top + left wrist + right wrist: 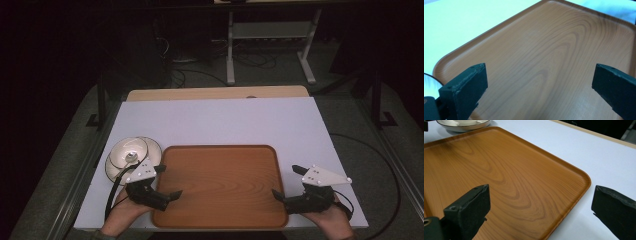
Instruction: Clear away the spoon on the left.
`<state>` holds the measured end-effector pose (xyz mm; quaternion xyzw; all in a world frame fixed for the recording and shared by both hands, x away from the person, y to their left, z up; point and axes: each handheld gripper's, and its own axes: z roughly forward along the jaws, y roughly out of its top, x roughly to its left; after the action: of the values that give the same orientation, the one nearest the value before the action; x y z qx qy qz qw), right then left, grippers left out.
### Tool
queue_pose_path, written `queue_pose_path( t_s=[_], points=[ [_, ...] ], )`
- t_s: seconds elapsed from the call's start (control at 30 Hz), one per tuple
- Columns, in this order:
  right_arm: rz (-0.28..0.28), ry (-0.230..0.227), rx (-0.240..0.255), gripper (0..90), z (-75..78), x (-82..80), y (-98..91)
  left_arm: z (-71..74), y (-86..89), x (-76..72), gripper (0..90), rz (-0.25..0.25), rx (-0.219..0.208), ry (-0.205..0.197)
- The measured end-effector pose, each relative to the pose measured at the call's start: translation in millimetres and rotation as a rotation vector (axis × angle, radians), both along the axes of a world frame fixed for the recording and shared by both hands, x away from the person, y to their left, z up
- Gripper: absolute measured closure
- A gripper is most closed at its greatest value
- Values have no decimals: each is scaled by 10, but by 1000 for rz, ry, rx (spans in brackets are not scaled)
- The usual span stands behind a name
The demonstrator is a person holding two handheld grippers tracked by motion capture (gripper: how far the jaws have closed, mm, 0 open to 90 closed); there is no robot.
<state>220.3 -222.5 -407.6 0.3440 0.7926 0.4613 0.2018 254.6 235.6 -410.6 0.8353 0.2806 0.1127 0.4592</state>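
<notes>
bare tray (220,185), stacked plates (131,156) beside left edge

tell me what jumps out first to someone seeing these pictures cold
The big wooden tray at the near middle of the white table draws the eye first; nothing lies on it. A left tool and a right tool, both open, flank its near corners. White dishes sit just off the tray's far left corner.

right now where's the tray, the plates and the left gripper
tray (220,185): high view, bare wooden floor
plates (131,150): high view, upper plate's inside
left gripper (168,182): high view, gap between its open jaw tips
</notes>
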Motion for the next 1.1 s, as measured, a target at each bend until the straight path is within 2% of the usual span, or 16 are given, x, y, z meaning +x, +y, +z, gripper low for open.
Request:
queue_pose_path(
  t_s=[0.2,0.27,0.33,0.37,0.43,0.53,0.7,0.8,0.87,0.97,1.1],
  points=[
    [3,-2,-3,15,0,-4,-7,19,0,3,8,-3,-4,0],
    [3,-2,-2,15,0,-7,-9,40,15,5,79,-5,-17,-4],
    [1,-2,-2,15,0,-10,-13,64,32,15,94,-2,-27,-3],
    [-3,-3,-1,15,0,-12,-17,72,37,15,137,4,-30,-5],
    [-2,-3,1,15,3,-10,-24,91,57,15,168,9,-37,-6],
    [-4,-3,5,15,2,-1,-27,114,91,15,301,23,-35,-13],
    [-1,-4,3,16,-1,-6,-17,128,142,36,542,42,-34,15],
    [-1,-3,2,17,-5,-2,-21,121,183,68,704,61,-14,43],
    [0,1,0,18,-12,-1,-21,118,198,85,806,70,-8,47],
    [2,0,-3,18,-12,-1,-20,121,212,100,892,76,1,50],
    [3,-3,-6,19,-9,-3,-17,103,217,109,894,74,20,62]
  ],
)
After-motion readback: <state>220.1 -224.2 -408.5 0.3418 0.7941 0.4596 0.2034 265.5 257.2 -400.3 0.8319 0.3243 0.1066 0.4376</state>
